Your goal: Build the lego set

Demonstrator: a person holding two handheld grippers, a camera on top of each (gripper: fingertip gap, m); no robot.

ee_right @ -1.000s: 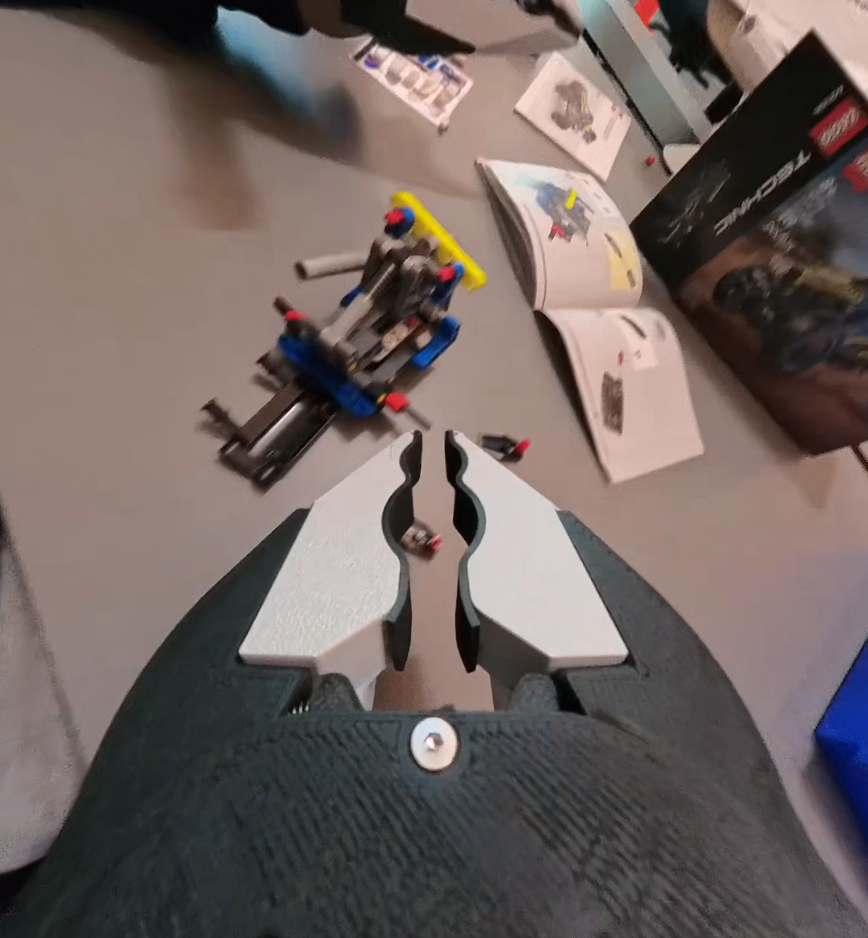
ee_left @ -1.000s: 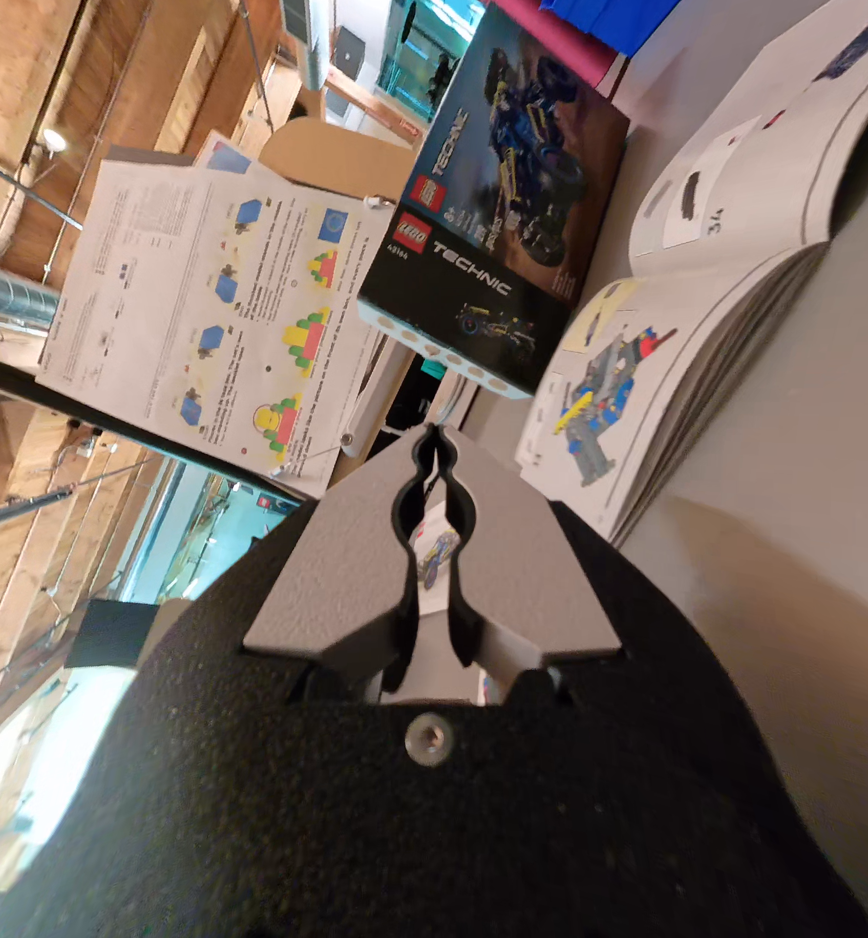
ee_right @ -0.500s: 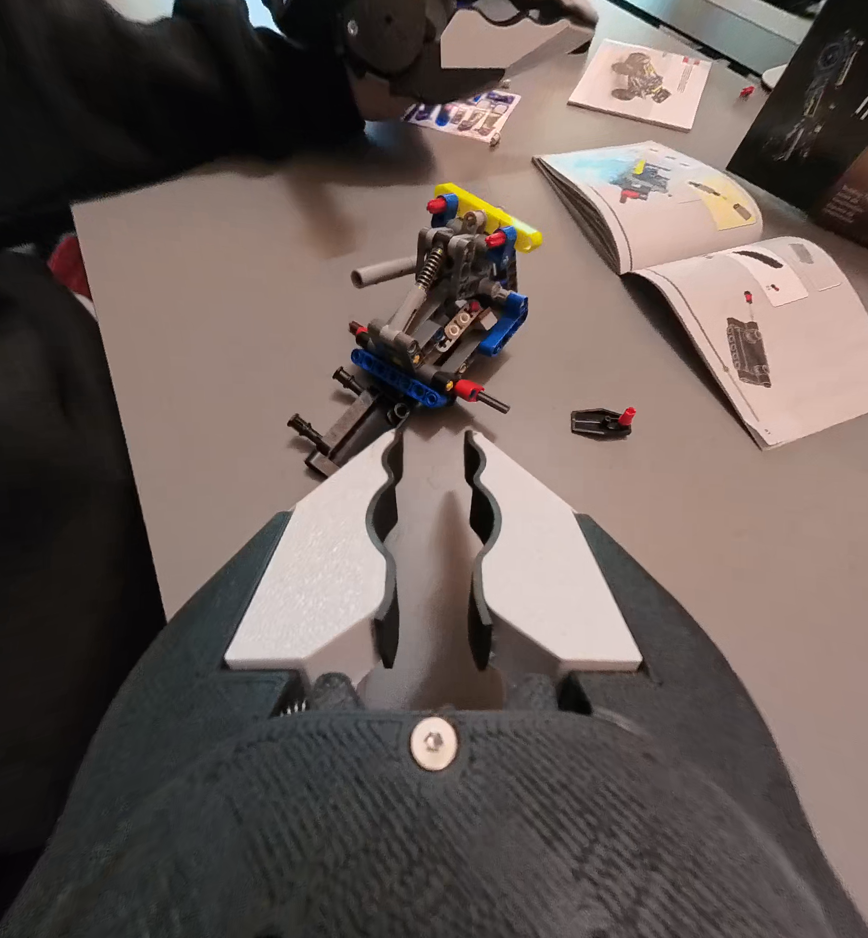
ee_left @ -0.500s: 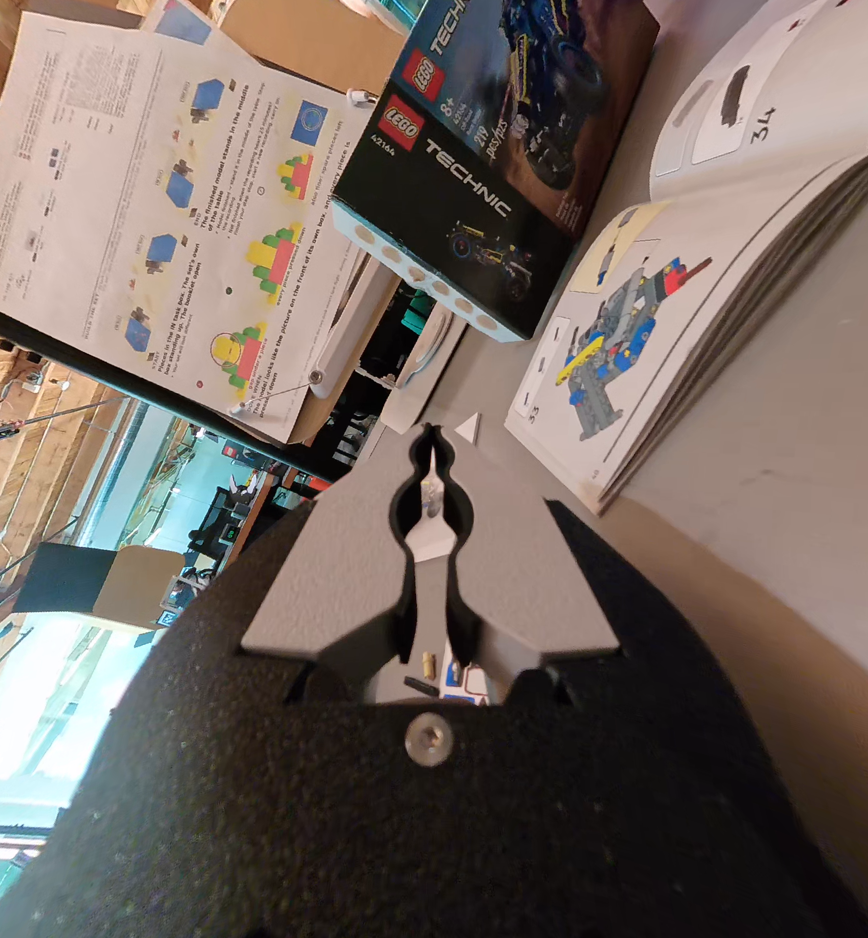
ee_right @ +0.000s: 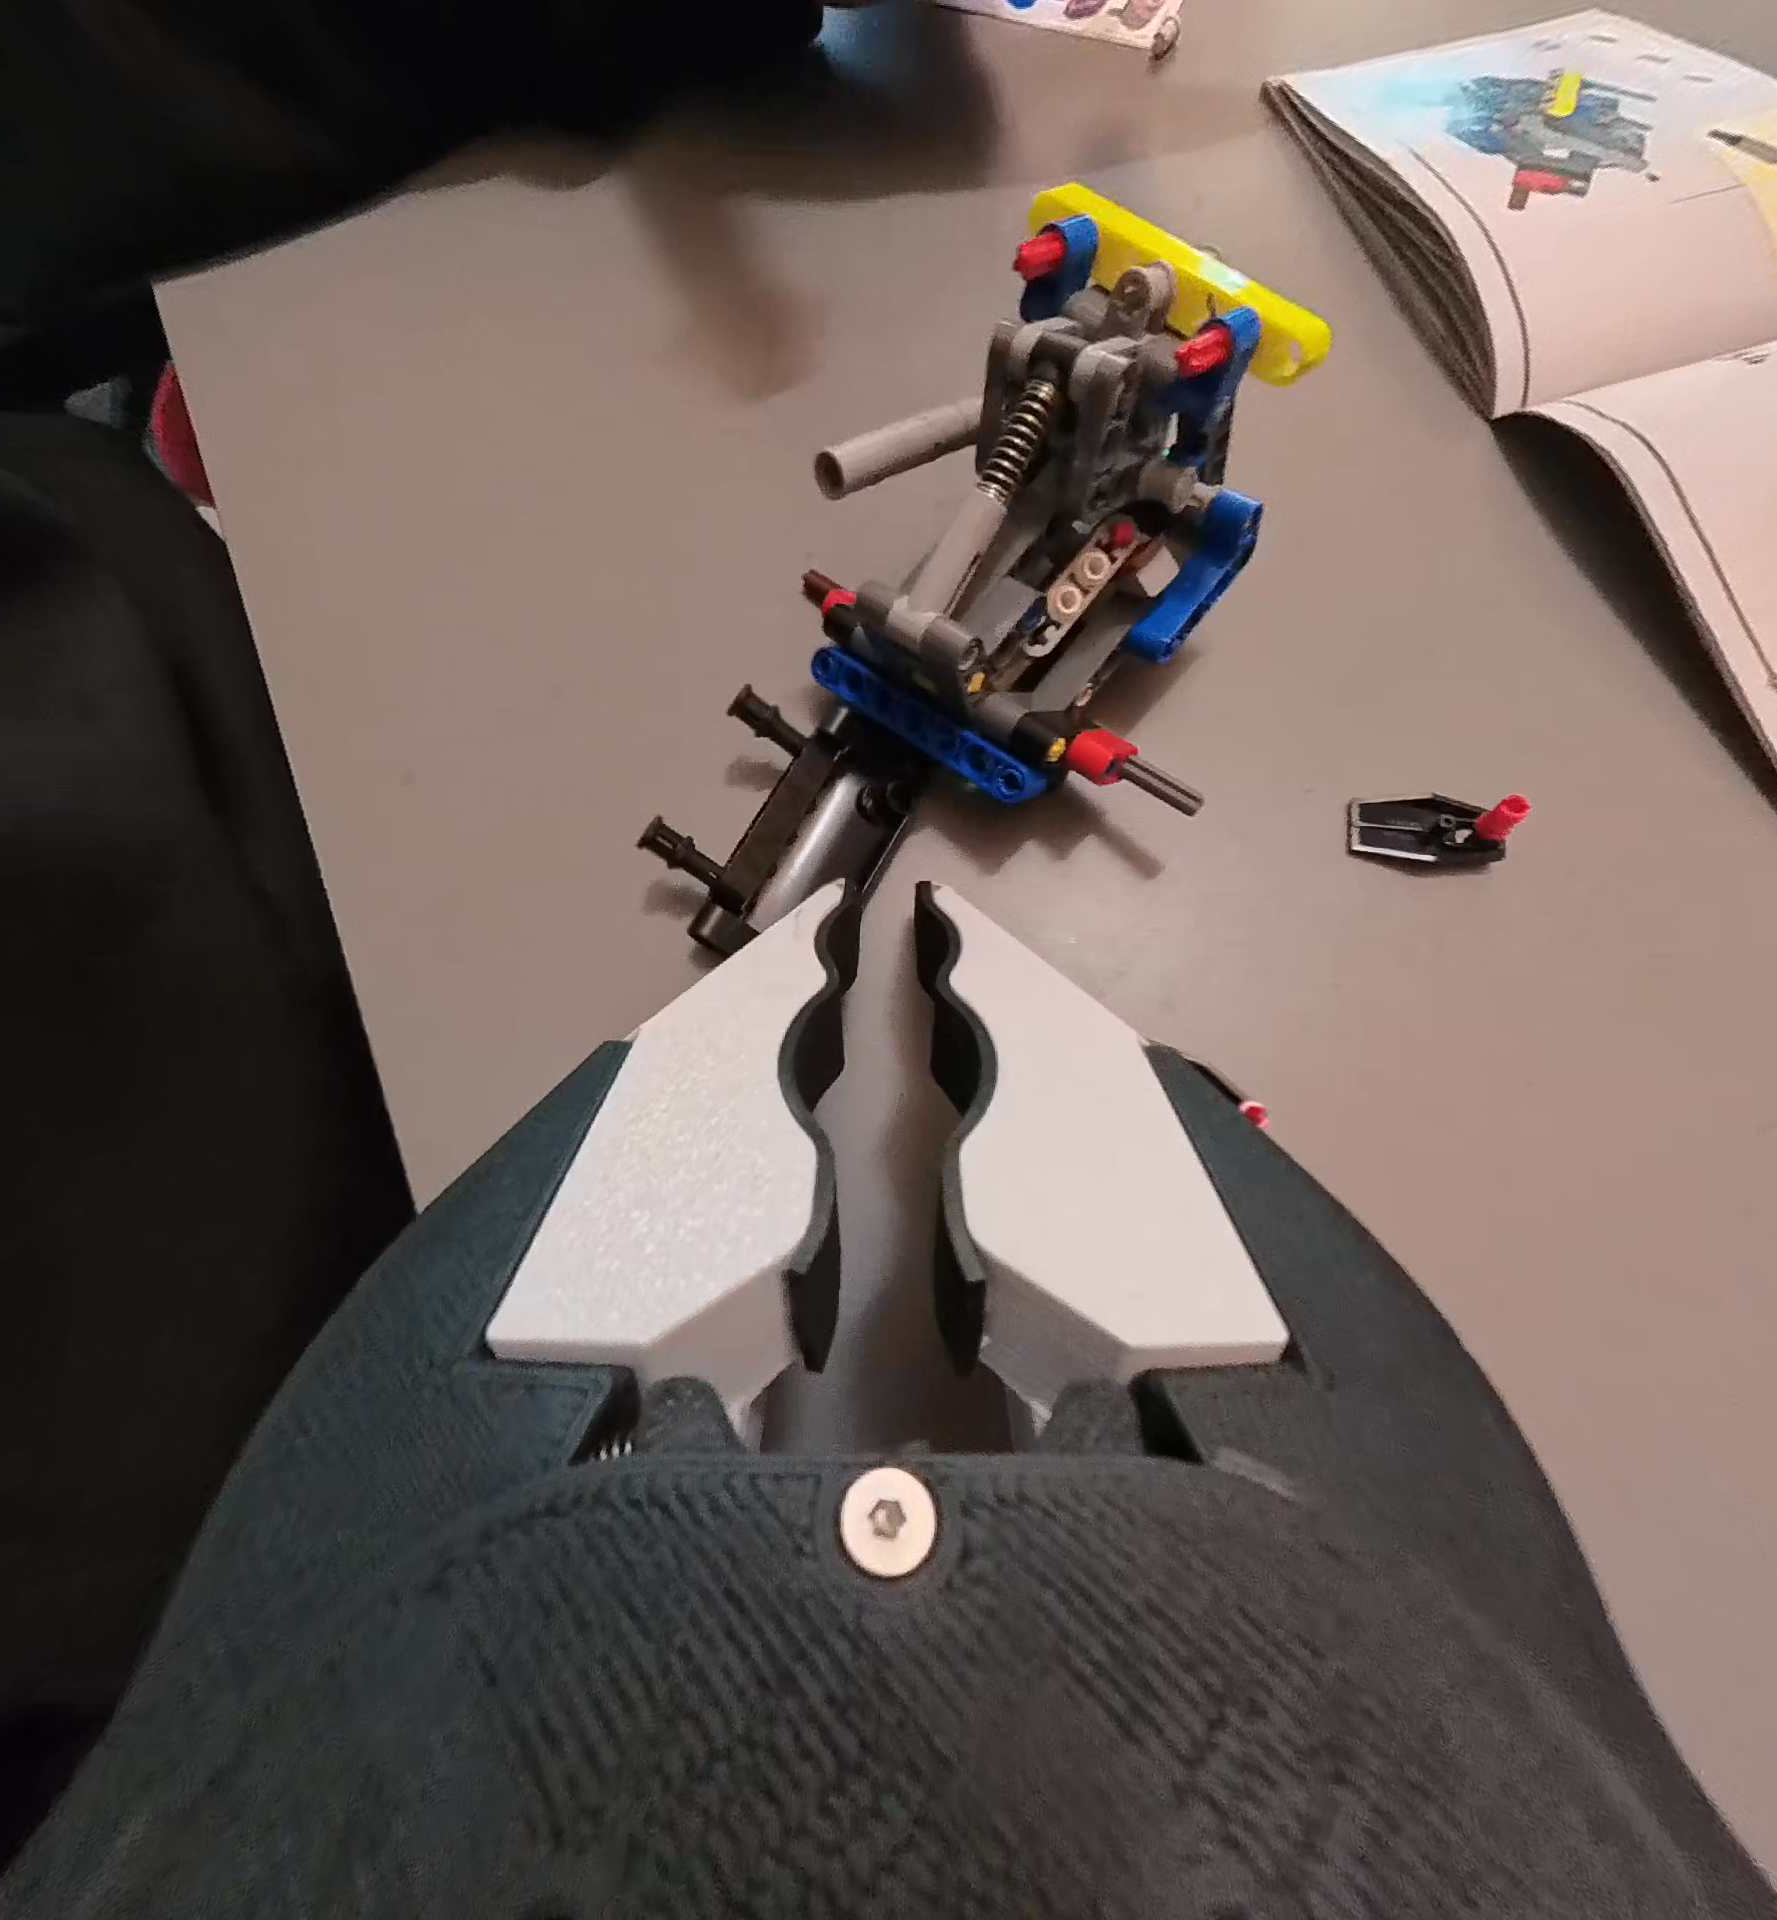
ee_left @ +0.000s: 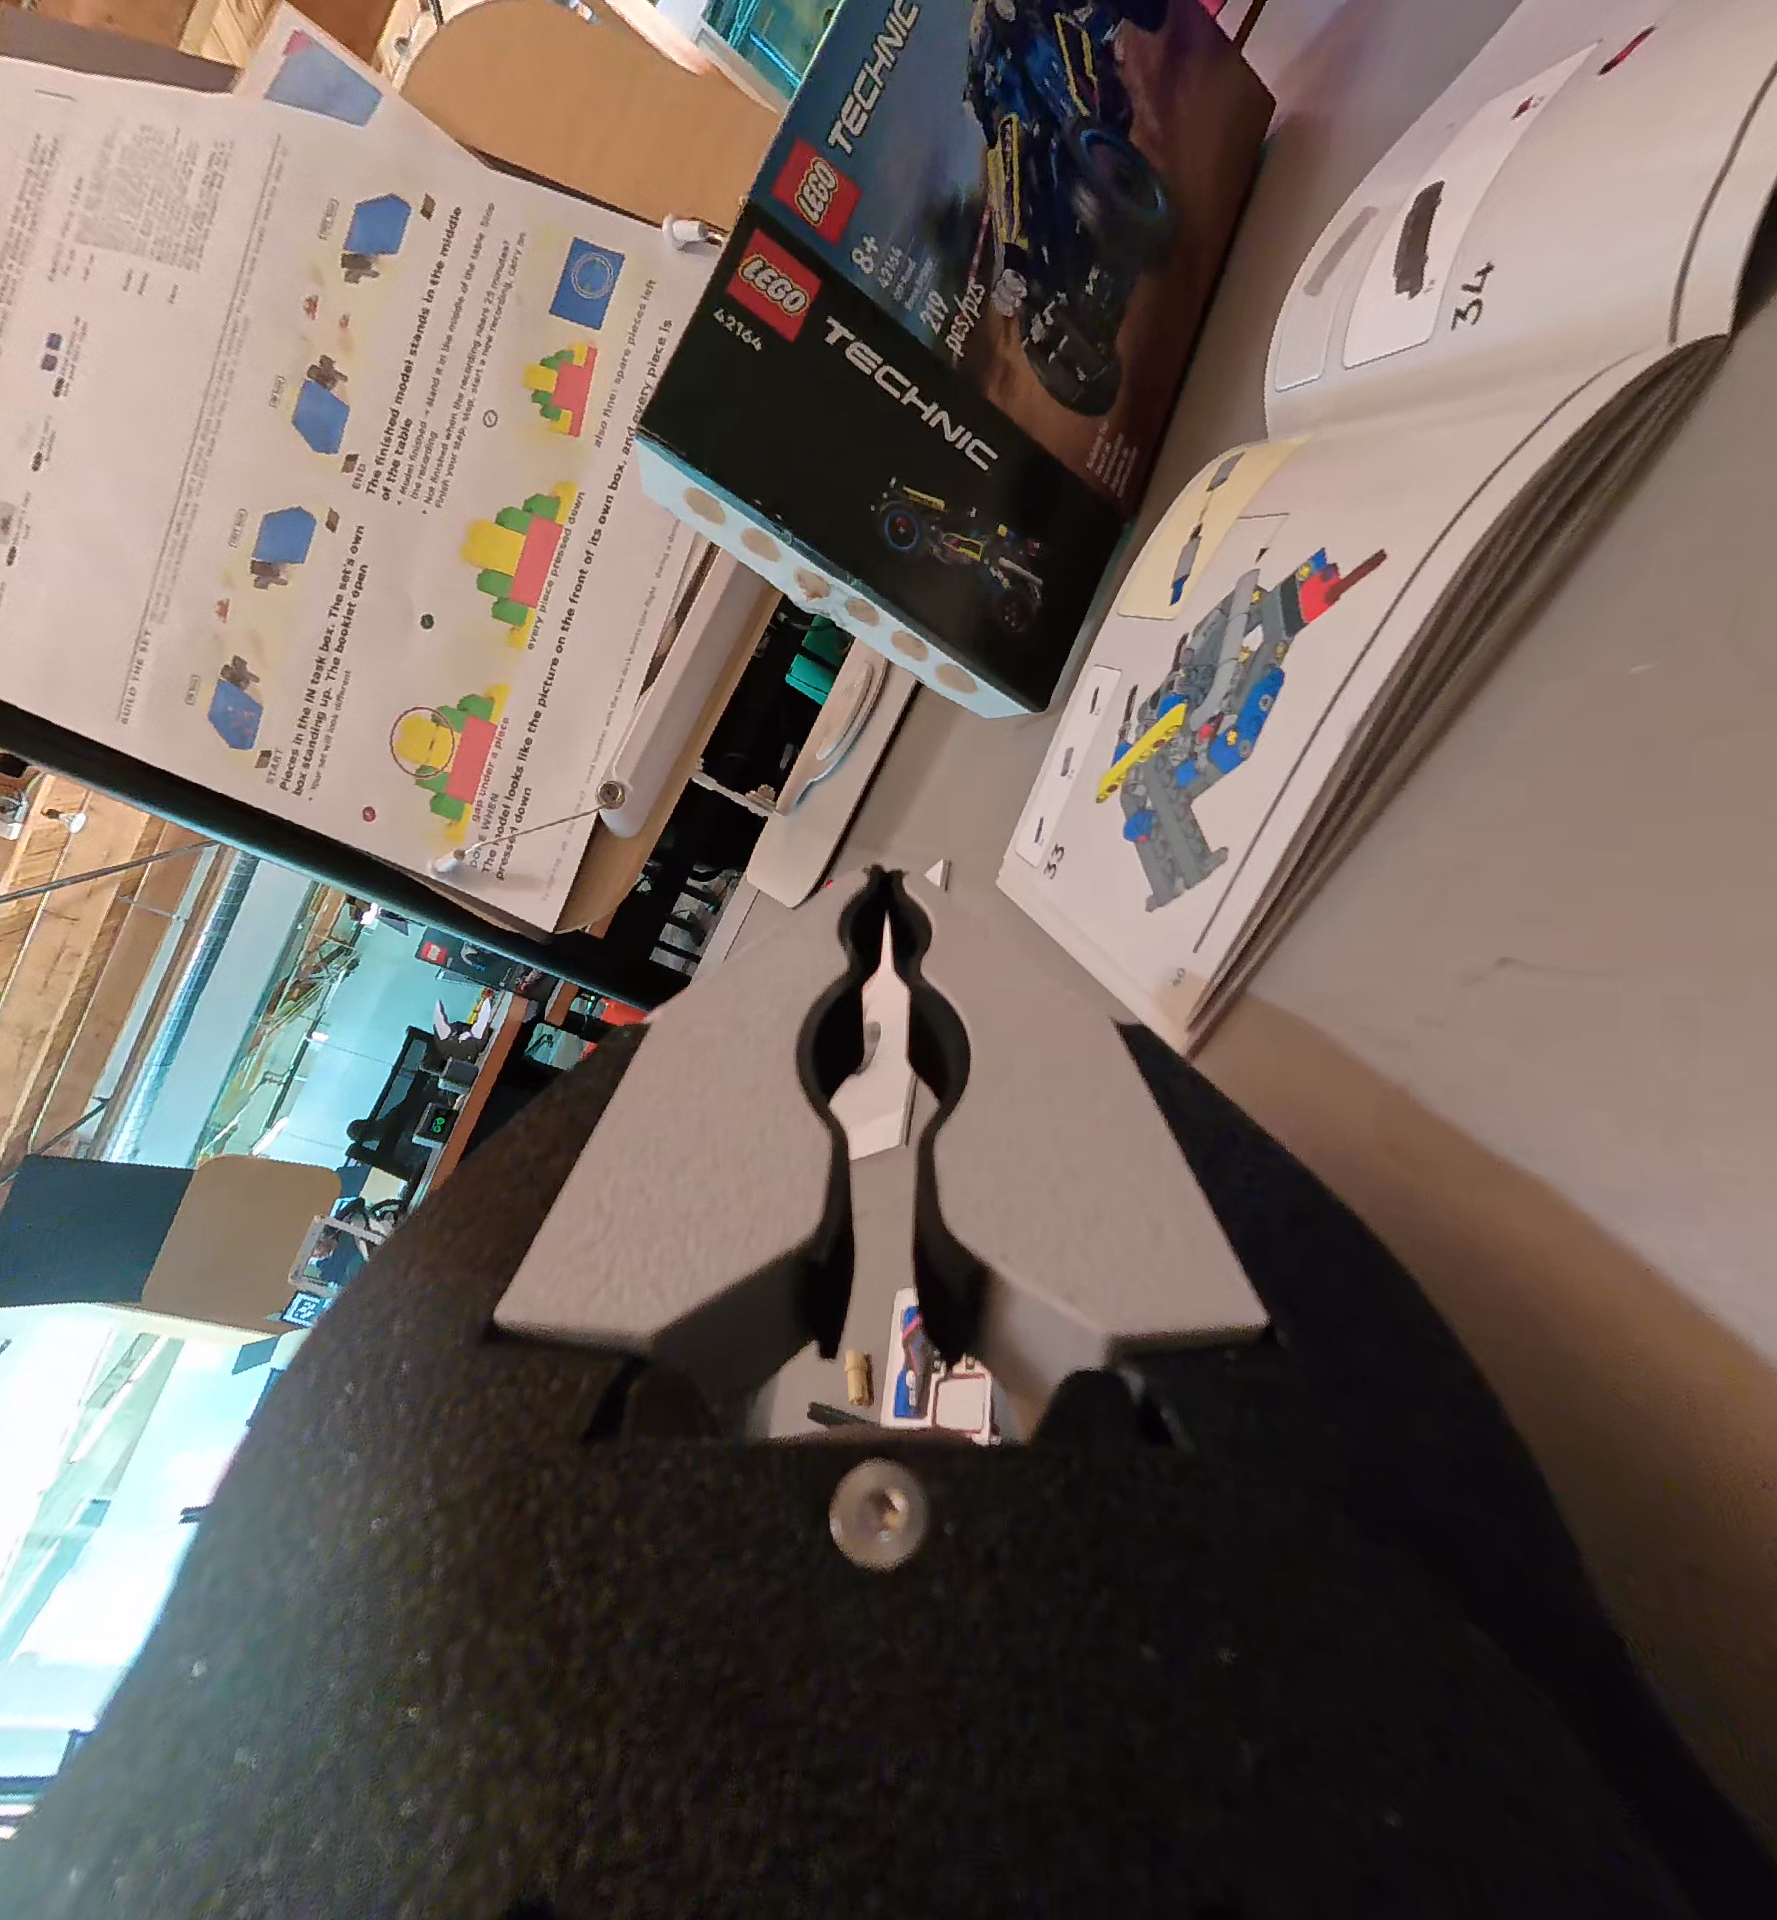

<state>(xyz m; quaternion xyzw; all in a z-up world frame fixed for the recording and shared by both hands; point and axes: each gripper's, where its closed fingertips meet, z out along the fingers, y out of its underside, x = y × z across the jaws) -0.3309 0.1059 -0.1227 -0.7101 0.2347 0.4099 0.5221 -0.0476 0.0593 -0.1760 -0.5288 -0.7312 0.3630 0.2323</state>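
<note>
My right gripper [ee_right: 882, 896] hovers low over the grey table [ee_right: 499, 468], open by a narrow gap with only bare table between its fingers. Its tips are just short of the black tail end of a partly built brick model [ee_right: 1050, 540] in grey, blue, yellow and red. A small black piece with a red pin [ee_right: 1429, 828] lies to the right of the model. My left gripper [ee_left: 879, 885] is shut with nothing seen between its fingertips. It is tilted on its side, near an open instruction booklet [ee_left: 1279, 675] and a dark toy box [ee_left: 967, 312].
The booklet also shows in the right wrist view [ee_right: 1611, 281], at the far right. A printed instruction sheet [ee_left: 271, 436] stands behind the box. A small tan pin [ee_left: 856, 1377] and a sticker sheet [ee_left: 925, 1361] lie under the left gripper. A person's dark sleeve [ee_right: 84, 727] fills the left. One gripper's finger ends stand about 30 centimeters off the other's.
My right gripper moved closer to the model; its jaws opened wider, then narrowed again with nothing between them. The left gripper stayed shut and shifted only slightly.
</note>
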